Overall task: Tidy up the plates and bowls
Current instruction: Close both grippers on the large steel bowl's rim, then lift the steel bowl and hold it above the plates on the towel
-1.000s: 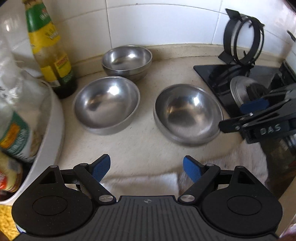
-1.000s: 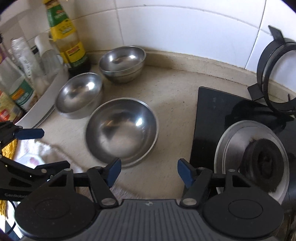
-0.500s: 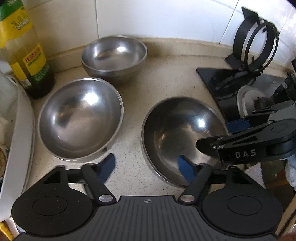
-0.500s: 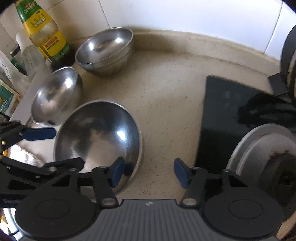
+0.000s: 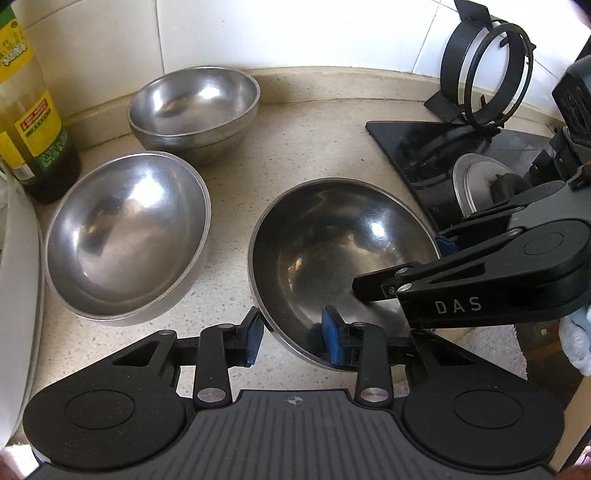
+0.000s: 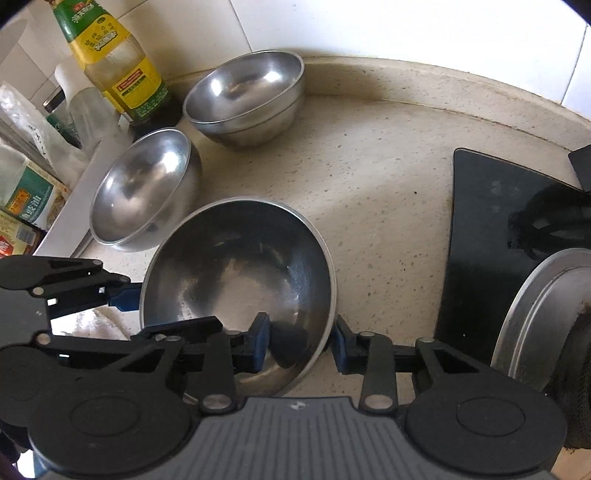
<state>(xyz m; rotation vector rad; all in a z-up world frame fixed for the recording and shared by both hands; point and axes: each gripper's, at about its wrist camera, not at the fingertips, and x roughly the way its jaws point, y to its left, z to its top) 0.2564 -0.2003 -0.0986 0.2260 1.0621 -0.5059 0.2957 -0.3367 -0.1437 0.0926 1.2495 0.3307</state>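
While both claws close, bowl [image 5: 332,236] stands gripped.

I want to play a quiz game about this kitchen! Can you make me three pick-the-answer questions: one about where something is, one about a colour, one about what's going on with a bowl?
1. Where is the yellow-labelled oil bottle?
A. on the stove
B. by the tiled wall, behind the left steel bowl
C. inside a bowl

2. What colour are the gripper pads?
A. red
B. blue
C. green

3. The nearest round steel bowl is
A. full of soup
B. upside down
C. empty, with its rim between the pads of the left gripper and the right gripper

Answers: B, it stands against the tiles. B, every pad shows blue. C, nothing lies inside, and both grippers' jaws have just been closing on the rim.
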